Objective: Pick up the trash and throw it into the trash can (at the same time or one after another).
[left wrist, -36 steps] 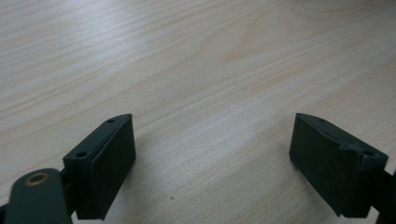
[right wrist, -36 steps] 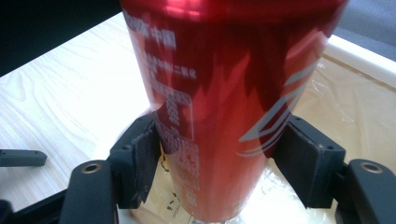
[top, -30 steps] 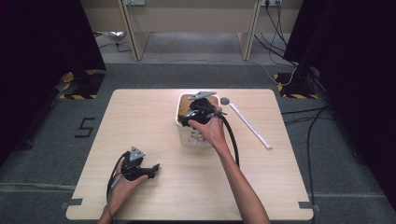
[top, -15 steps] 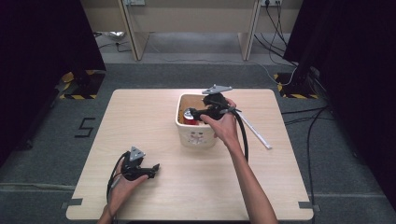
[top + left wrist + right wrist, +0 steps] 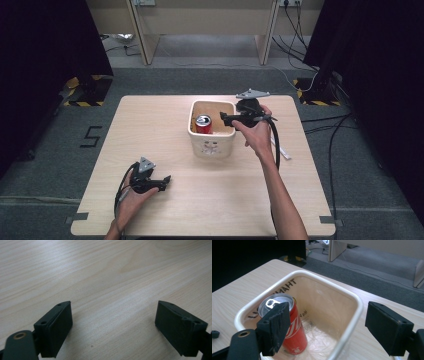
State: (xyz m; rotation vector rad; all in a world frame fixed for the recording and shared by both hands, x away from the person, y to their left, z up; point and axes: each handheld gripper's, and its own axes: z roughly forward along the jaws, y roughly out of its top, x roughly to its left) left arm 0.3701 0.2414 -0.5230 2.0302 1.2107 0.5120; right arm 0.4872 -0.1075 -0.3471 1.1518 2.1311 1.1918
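High view: right gripper (image 5: 226, 118) is held above the right rim of the cream bin (image 5: 212, 145), jaws pointing left over the bin's opening. Red can (image 5: 203, 124) stands upright inside the bin, against the left wall, just left of the jaw tips and below them.

Right gripper view: right gripper (image 5: 325, 322) has its jaws spread wide, nothing between the pads. The can (image 5: 293, 332) sits beyond the left jaw, partly hidden by it; silver top with pull tab visible. The bin's near rim (image 5: 354, 315) runs through the gap between the jaws, closer to the right one (a crinkled clear liner shows on the bin floor). Black lettering on the inner wall beyond the can, not legible in full.

Left gripper (image 5: 159, 183) in the high view: held in the left hand (image 5: 131, 200), low over the wooden table (image 5: 150, 125) near its front edge, jaws pointing right, well apart from the bin.

Left gripper view: left gripper (image 5: 113, 327) jaws wide apart, empty; bare wood grain between and ahead of them.

White strip (image 5: 278, 148) lies on the table below the right forearm, right of the bin.
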